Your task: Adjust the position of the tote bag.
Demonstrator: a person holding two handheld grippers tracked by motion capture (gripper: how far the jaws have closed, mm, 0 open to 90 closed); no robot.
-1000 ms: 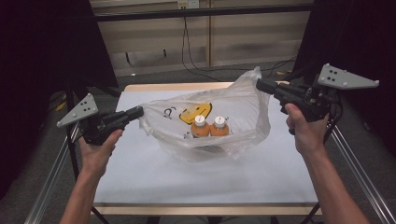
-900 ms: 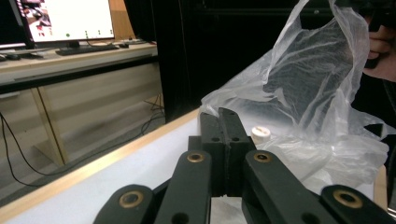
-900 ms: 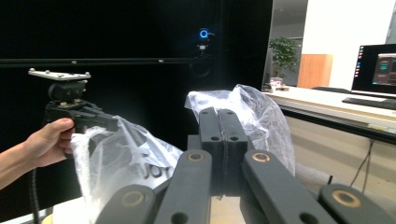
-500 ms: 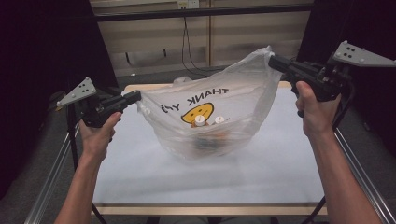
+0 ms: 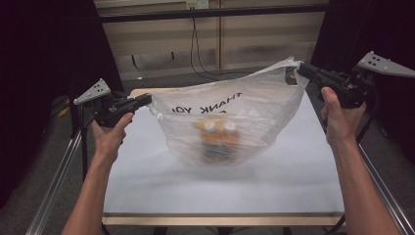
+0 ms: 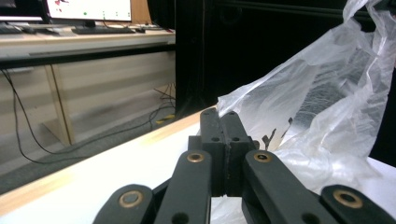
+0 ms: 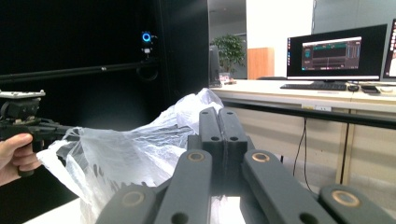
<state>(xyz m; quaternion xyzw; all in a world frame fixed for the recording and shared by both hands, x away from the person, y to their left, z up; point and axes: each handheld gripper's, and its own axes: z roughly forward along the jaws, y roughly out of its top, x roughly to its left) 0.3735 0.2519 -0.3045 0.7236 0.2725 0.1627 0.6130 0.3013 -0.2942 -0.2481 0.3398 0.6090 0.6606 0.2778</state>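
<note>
A clear plastic bag (image 5: 254, 110) printed with "THANK YOU" hangs stretched between my two grippers above the white table (image 5: 147, 186). Two orange bottles with white caps (image 5: 216, 139) stand blurred in its bottom. At the left, my left gripper (image 5: 147, 100) is shut on one top corner of the bag. My right gripper (image 5: 301, 68), higher and farther back, is shut on the other corner. In the left gripper view the jaws (image 6: 219, 116) are pressed together with the bag (image 6: 327, 107) just beyond them. In the right gripper view the shut jaws (image 7: 217, 114) pinch the bag (image 7: 135, 149), and the other gripper (image 7: 32, 126) shows far left.
Black frame rails (image 5: 54, 186) run along both sides of the table. A wooden wall panel with a hanging cable (image 5: 195, 44) stands behind it. Desks with monitors (image 7: 336, 53) show in the background of the gripper views.
Both grippers rose, the right one higher, and lifted the bag. It went from slumped on the table to stretched and hanging, with the bottles swinging inside.
</note>
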